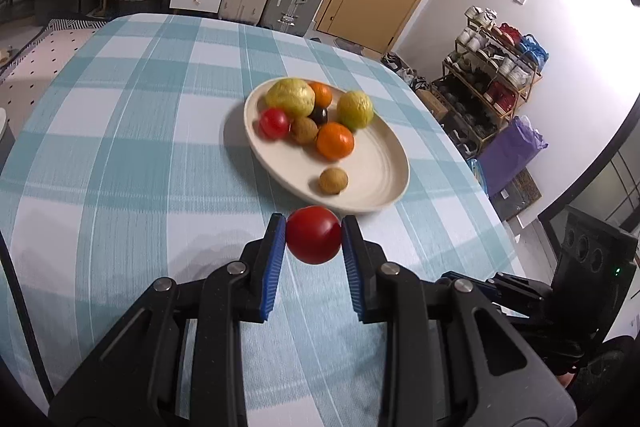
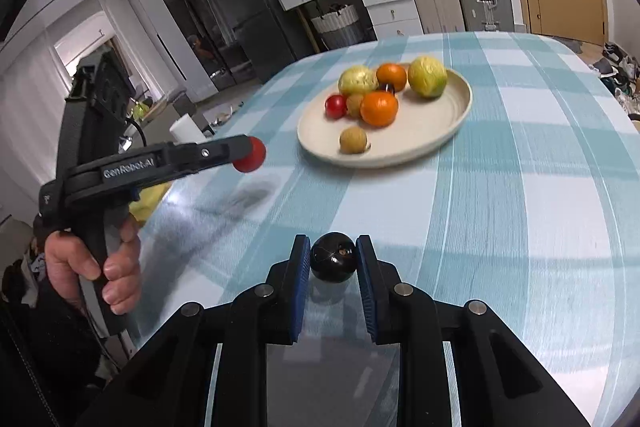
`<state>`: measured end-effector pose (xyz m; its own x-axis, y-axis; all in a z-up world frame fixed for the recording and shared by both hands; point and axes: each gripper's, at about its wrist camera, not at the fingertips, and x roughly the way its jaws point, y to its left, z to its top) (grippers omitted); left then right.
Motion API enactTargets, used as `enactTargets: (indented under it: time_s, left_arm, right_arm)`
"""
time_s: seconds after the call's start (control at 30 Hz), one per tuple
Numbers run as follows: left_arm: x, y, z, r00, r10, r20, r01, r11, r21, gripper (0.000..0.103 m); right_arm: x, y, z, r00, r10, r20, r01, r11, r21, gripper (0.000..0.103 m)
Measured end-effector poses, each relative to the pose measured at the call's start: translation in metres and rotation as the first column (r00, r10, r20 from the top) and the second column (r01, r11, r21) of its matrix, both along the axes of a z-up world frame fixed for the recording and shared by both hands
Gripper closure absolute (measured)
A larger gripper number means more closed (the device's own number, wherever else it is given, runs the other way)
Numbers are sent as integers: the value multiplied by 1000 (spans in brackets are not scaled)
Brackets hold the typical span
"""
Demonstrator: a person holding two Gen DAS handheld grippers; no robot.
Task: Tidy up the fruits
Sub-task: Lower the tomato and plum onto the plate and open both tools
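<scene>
The left hand-held gripper [image 1: 314,235] pinches a round red tomato [image 1: 313,234], no long axis, above the desk [image 1: 120,147] just short of the plate [image 1: 384,183]. The right hand-held gripper [image 2: 333,258] clamps a dark plum [image 2: 333,257] farther from the plate.

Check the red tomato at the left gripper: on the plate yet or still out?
Out. The red tomato sits clamped between the left gripper fingers, held short of the plate rim, above the tablecloth.

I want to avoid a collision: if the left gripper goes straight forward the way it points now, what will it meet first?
Probably the near rim of the cream plate, straight ahead of the left gripper, which is shut on the red tomato. Behind that rim lies a small brown fruit. The gripper's height is unclear, so it might pass over the rim.
</scene>
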<state>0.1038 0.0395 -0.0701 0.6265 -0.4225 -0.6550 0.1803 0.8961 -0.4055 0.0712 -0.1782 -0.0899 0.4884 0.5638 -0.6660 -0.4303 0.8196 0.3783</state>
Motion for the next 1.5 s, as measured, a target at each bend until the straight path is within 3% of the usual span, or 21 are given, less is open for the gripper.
enactTargets:
  time_s: [0.37,0.93,1.5]
  left_arm:
    - [49,-7,1,1000,-4,-11,3,1000,-9,77]
    - [116,-8,-8,998,-17,-54,13,998,-56,77]
    - [140,-6,-28,992,-44,-118,37,997,-65,77]
  right_arm:
    - [50,3,16,1000,-2,25,1,999,36,79]
    - [114,38,12,998,55,27,-56,998,25,79]
    - [136,66,-2,995,95,28,-94,995,-38,79]
